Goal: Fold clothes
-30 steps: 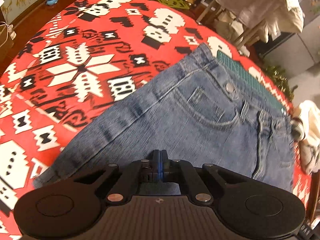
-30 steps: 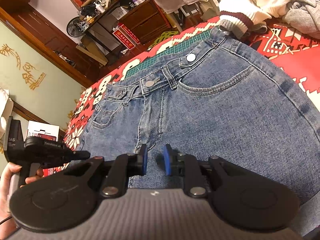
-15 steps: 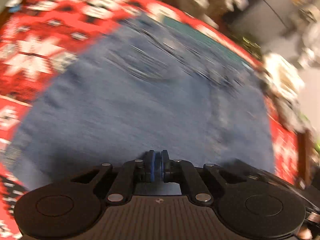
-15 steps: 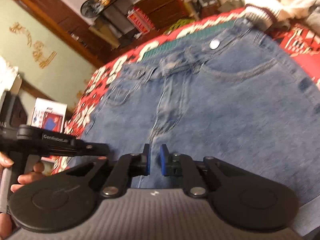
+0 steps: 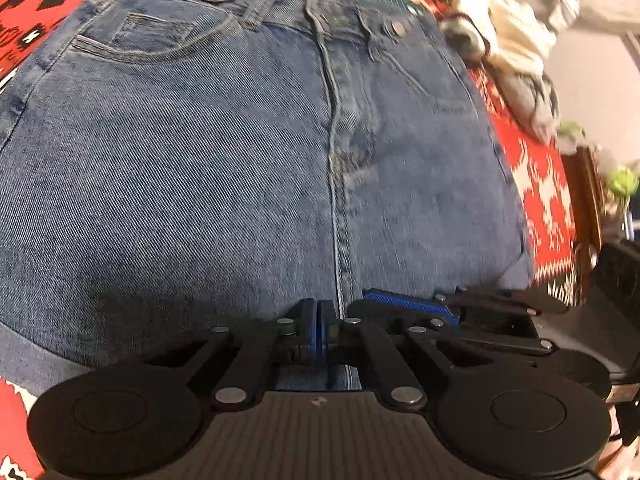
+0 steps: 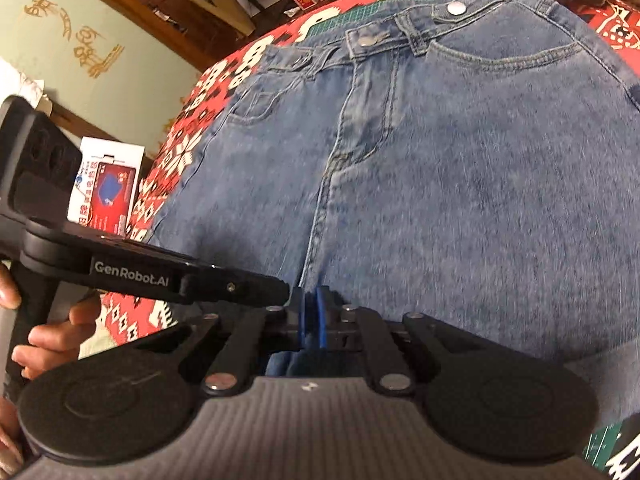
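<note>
Both pairs of jaws clenched on the jeans' point(image 5: 240, 152) near folded edge, left gripper point(image 5: 318, 334) and right gripper point(image 6: 310, 320) side by side at the centre seam, waistband point(image 6: 404, 30) far across the red patterned cloth point(image 5: 544, 184)

Left wrist view: low, close over jeans point(image 5: 240, 152), facing waistband. Right wrist view: same low approach from alongside. Shared: jeans fly, waistband, red patterned cloth point(image 6: 180, 152).
</note>
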Tool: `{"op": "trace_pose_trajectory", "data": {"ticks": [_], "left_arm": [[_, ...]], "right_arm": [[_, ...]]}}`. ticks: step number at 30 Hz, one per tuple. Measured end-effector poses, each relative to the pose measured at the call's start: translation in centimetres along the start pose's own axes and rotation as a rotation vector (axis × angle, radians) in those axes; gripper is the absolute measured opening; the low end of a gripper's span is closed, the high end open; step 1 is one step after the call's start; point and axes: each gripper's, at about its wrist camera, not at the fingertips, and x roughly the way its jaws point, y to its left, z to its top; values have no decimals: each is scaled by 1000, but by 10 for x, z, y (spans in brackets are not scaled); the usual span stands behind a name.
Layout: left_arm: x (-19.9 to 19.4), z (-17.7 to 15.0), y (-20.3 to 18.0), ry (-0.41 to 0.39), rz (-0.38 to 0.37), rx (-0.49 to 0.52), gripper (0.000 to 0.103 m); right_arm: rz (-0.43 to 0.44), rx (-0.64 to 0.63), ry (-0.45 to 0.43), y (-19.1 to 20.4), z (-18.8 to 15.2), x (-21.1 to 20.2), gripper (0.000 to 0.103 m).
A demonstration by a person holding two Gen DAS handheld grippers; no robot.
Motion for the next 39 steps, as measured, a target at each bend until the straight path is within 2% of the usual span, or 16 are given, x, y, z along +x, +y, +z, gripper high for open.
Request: {"op": "trace_pose_trajectory", "data": {"ticks": [1,5,12,15,19,23,25,27,29,32,34,39], "left_arm": [[2,-4,-2,20,-12,10,2],[2,-17,-11,32,20,77,2],[0,-22,-6,66,0,79,2],[-7,-19,-4,54,-6,70,2],[-24,-12,-5,-23,6,73,6],[-38,-4,1,-118,4,36,8],[-40,0,6,-180,19,-11,16],[-42,5,13,-232,37,-74,28],[-44,9,20,-274,57,-129,30],[-48,13,28,-330,91,-164,36],[-48,15,31,-353,107,-172,39],[-36,19,28,-325,126,-165,44]], "right_arm": [[11,-4,17,2,-2,1,6],[-4,-52,36,10,-8,0,6],[-15,-107,52,18,-13,-6,9],[-4,-133,14,23,-10,-15,11],[-21,-137,-97,20,-2,-36,14],[-99,-82,-224,4,8,-54,18],[-159,-57,-304,-6,13,-62,18],[-215,-39,-390,-14,20,-61,18],[-264,-31,-444,-19,28,-55,18],[-309,-70,-462,-20,31,-42,18],[-351,-138,-439,-13,28,-30,18],[-516,-376,-417,11,16,-1,19]]}}
